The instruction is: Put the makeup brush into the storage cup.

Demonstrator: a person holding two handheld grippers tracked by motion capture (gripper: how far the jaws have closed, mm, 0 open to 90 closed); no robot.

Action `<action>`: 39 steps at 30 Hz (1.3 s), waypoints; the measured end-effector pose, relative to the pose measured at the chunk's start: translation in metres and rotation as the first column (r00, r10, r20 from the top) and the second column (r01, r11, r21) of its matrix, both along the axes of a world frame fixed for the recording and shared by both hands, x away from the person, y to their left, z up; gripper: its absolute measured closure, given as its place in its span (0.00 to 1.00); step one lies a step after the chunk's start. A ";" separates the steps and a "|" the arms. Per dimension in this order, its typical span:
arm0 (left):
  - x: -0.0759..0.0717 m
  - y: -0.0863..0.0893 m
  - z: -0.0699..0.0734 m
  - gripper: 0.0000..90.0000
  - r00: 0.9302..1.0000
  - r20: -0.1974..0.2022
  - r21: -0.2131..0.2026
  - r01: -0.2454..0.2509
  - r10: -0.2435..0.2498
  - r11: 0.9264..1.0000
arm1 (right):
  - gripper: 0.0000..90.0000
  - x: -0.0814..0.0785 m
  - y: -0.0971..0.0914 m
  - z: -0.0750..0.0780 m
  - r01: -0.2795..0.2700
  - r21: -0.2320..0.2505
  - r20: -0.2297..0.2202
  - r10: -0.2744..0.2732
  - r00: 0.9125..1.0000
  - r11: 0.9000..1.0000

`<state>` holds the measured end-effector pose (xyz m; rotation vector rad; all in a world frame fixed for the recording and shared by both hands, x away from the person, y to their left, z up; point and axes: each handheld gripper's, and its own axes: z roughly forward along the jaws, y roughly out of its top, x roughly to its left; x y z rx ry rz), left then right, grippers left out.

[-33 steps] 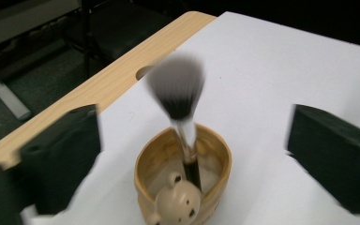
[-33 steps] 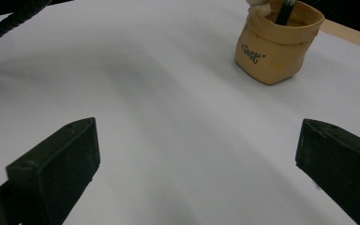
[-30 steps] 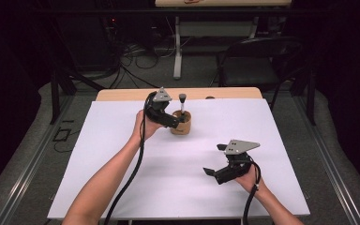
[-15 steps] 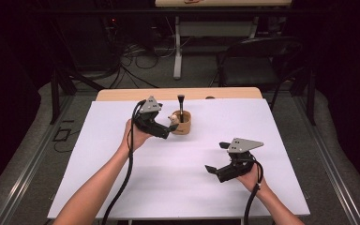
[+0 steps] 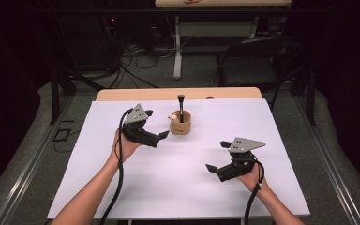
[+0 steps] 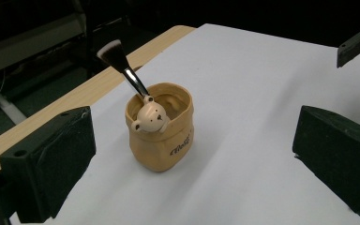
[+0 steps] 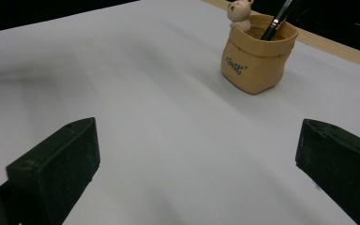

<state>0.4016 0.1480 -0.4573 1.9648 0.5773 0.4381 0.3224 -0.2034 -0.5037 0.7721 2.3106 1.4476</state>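
Each black two-jaw left gripper (image 5: 155, 137) and right gripper (image 5: 216, 156) carried a grey three-cornered plate and trailed a thick black cable; blocky matte jaws showed small screw holes. Forearms were bare, unsleeved.

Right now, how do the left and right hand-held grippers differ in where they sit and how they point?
The left hand-held gripper is held just beside the tan pot, aimed at it; the right hand-held gripper sits nearer the person, well away from the pot. The left is raised above the table; the right sits lower. Both are open and hold nothing.
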 end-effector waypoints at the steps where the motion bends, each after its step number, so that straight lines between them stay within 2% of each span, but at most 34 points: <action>1: -0.002 0.002 0.000 0.00 1.000 -0.001 -0.001 0.000 0.000 1.000 | 0.00 0.000 0.000 0.000 0.003 0.001 0.001 -0.003 1.000 1.000; 17: -0.033 0.025 -0.006 0.00 1.000 0.025 -0.050 -0.014 0.016 0.999 | 0.00 -0.001 -0.005 0.004 0.017 0.031 0.027 -0.018 0.999 0.999; 27: -0.050 0.040 -0.009 0.00 0.999 0.044 -0.084 -0.005 0.009 0.996 | 0.00 -0.007 -0.007 0.009 0.013 0.040 0.050 -0.015 0.999 0.999; 33: -0.060 0.053 -0.016 0.00 0.999 0.035 -0.080 -0.013 0.016 0.997 | 0.00 -0.010 -0.011 0.011 0.013 0.047 0.058 -0.015 0.998 0.999; 34: -0.062 0.055 -0.017 0.00 0.999 0.037 -0.079 -0.026 0.029 0.997 | 0.00 -0.012 -0.012 0.012 0.016 0.049 0.060 -0.019 0.998 0.999; 35: -0.062 0.058 -0.018 0.00 0.999 0.030 -0.089 -0.011 0.014 0.996 | 0.00 -0.012 -0.013 0.013 0.014 0.053 0.063 -0.017 0.998 0.999; 37: -0.066 0.063 -0.020 0.00 0.999 0.029 -0.096 -0.033 0.036 0.995 | 0.00 -0.013 -0.014 0.014 0.013 0.055 0.066 -0.017 0.998 0.998; 39: -0.068 0.067 -0.021 0.00 0.999 0.028 -0.106 -0.032 0.035 0.994 | 0.00 -0.014 -0.014 0.015 0.009 0.058 0.065 -0.013 0.998 0.998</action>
